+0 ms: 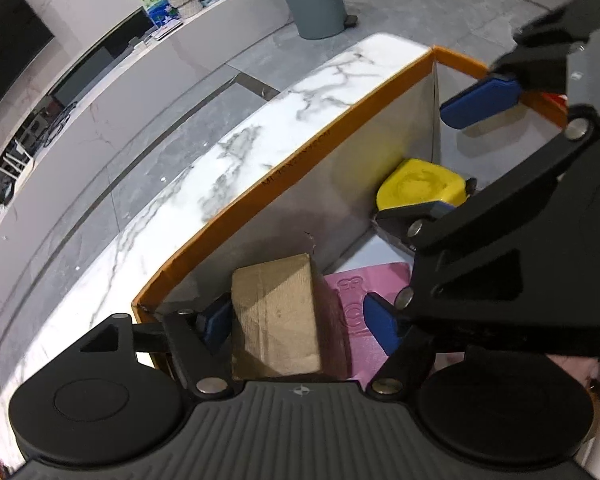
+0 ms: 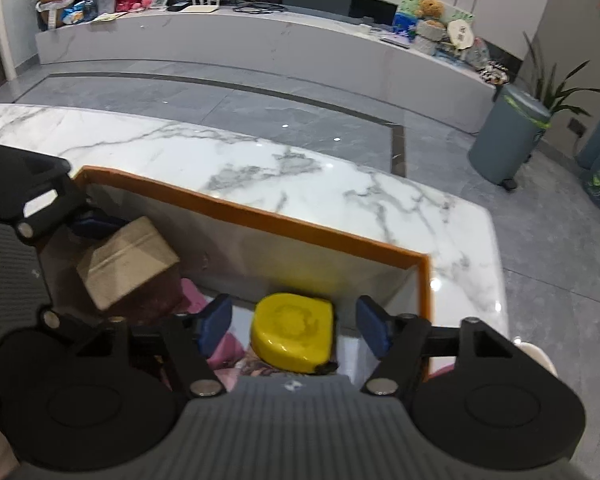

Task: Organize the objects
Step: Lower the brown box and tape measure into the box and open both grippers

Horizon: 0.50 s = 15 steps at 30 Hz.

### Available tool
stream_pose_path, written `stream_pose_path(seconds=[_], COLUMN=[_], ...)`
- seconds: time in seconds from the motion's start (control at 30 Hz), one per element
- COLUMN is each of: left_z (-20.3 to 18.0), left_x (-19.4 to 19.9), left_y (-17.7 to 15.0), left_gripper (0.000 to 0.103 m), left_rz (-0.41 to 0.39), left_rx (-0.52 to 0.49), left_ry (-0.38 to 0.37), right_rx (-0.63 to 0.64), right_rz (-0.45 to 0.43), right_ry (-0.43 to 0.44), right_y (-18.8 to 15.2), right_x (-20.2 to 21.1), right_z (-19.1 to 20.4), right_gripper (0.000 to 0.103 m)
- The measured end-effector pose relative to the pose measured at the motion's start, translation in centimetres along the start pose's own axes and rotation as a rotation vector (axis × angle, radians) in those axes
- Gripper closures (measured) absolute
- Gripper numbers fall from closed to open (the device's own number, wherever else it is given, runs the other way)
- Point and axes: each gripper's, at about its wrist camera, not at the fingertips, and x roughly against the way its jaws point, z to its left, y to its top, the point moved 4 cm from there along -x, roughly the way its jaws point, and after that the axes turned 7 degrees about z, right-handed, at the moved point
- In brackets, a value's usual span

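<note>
An orange-rimmed cardboard box (image 1: 300,152) stands on the white marble table; it also shows in the right wrist view (image 2: 260,216). Both grippers reach down into it. My left gripper (image 1: 300,320) is open around a small brown carton (image 1: 274,316), its blue pads apart from the carton's right side. The carton also shows in the right wrist view (image 2: 128,260). My right gripper (image 2: 294,326) is open, with a yellow tape measure (image 2: 292,332) between its pads without contact. The tape measure (image 1: 418,180) lies in the box's far corner. A pink item (image 1: 352,288) lies on the box floor.
The marble table (image 2: 260,160) ends at a grey tiled floor. A grey bin (image 2: 508,140) stands on the floor to the right. A long white counter (image 2: 260,40) with toys, plants and electronics runs along the back wall.
</note>
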Motion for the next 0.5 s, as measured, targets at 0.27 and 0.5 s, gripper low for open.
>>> stream_pose_path(seconds=[0.27,0.5], left_z=[-1.6,-3.2], left_x=[2.3,2.6], left_y=[0.4,0.3], left_gripper=[0.018,0.018], left_rz=[-0.079,-0.068], left_rx=[-0.04,-0.046], left_ry=[-0.092,-0.162], right_rx=[-0.112,-0.18], right_rz=[-0.071,-0.1], right_ry=[0.033,0.058], right_y=[-0.4,-0.8], right_x=[3.0,5.2], right_z=[-2.1,-3.5], right_gripper=[0.032,0.032])
